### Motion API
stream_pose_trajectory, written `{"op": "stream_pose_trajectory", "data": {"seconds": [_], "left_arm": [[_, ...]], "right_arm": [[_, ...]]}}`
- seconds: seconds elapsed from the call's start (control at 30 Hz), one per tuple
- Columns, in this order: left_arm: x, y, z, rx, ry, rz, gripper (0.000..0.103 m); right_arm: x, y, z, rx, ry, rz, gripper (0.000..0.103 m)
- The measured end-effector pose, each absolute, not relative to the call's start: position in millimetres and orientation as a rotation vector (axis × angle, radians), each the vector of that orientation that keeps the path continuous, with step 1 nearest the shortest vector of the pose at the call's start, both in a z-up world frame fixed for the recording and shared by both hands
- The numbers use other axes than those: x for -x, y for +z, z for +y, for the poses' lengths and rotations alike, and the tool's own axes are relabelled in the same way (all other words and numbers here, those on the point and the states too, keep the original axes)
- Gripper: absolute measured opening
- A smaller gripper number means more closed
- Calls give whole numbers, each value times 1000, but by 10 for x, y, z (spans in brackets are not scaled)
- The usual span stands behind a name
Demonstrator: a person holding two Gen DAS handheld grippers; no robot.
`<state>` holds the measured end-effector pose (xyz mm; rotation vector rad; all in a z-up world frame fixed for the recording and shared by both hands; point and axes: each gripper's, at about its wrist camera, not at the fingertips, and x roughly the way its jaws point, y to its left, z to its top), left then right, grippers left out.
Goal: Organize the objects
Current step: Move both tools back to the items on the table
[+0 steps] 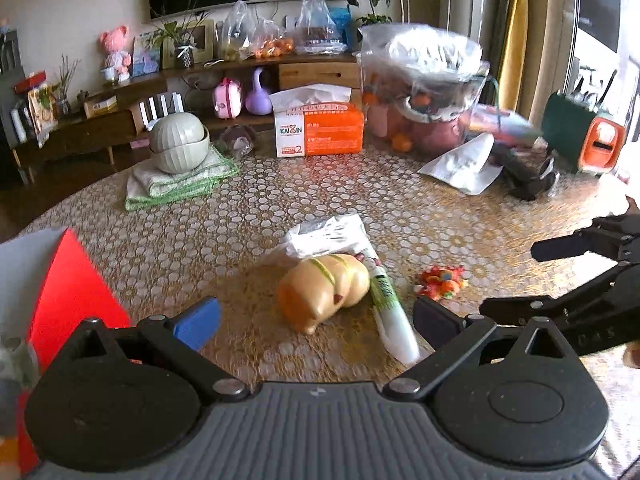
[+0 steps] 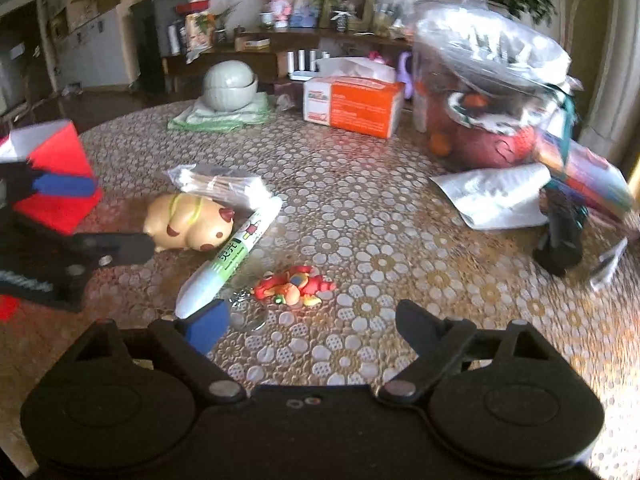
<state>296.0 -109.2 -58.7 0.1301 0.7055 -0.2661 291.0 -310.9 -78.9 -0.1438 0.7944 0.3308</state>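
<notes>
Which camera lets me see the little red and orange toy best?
The right wrist view. There the red and orange toy lies close in front, just beyond the open jaws, and you can see its colours clearly. In the left wrist view the same toy is smaller, off to the right side.

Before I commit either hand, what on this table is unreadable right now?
- Clear bag, both views: contents blurred behind shiny plastic.
- Red box, left wrist view: cut off by the frame edge; the opening is unseen.
- Dark object beside the silver pouch, right wrist view: too blurred to identify.
</notes>
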Motion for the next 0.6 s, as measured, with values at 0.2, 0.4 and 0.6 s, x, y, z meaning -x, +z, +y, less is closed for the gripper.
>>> {"op": "stream_pose_trajectory", "data": {"seconds": [0.2, 0.4, 0.6], "left_arm": [[-3240, -753, -1175, -171, -250, 730, 103], [-3419, -891, -1136, -128, -251, 761, 103], [-3514, -973, -1158, -115, -269, 769, 103]], "right_arm": [[-3057, -906, -3090, 135, 359, 805, 89], [-3154, -1008, -3045, 119, 383, 817, 85], [-3209, -1056, -2983, 101, 394, 820, 76]]}}
